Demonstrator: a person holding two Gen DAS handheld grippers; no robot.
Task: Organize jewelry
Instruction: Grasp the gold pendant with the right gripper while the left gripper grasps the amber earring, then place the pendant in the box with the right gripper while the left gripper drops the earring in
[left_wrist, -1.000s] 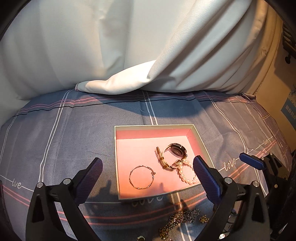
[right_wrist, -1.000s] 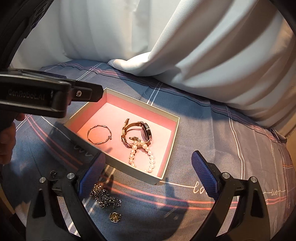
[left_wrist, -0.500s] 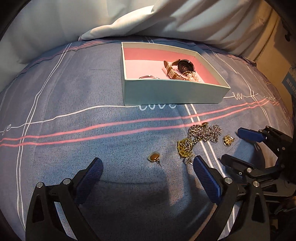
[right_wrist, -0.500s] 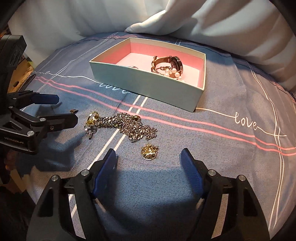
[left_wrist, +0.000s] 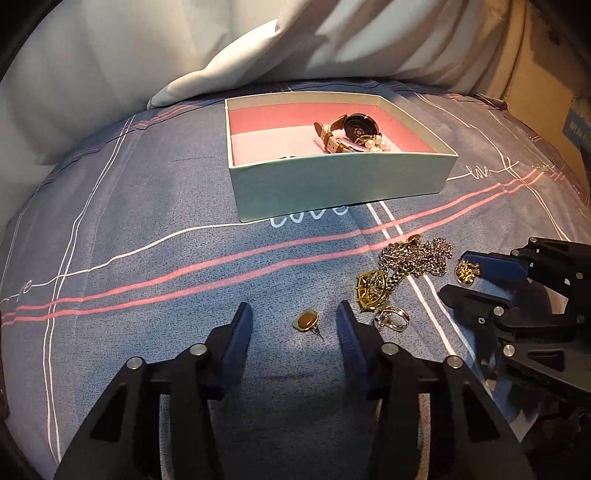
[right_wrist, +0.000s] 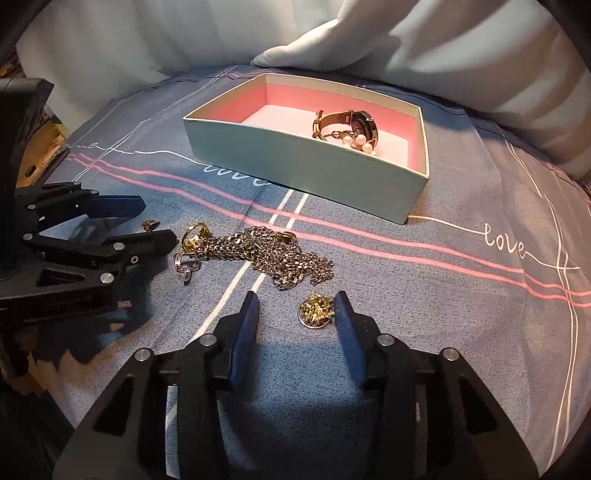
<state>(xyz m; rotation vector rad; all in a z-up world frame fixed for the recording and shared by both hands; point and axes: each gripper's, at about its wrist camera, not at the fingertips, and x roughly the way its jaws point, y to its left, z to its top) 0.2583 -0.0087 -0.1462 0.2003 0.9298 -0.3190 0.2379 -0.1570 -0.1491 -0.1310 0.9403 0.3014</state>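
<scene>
Both tongs point down at the bed: left tongs (left_wrist: 293, 319) and right tongs (right_wrist: 297, 308) have just been closing, jaws still apart.

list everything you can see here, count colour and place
box: 1, pale green, pink inside, on bedspread
watch: 1, dark face, tan strap, in box
pearl bracelet: 1, white, in box beside watch
chain: 1 heap, silver, before box
amber earring: 1, gold, between left fingers
gold earring: 1, between right fingers
rings: at least 2, gold and silver, beside chain
bedspread: 1, blue, pink stripes
left gripper: black, closing, not touching
right gripper: black, closing
</scene>
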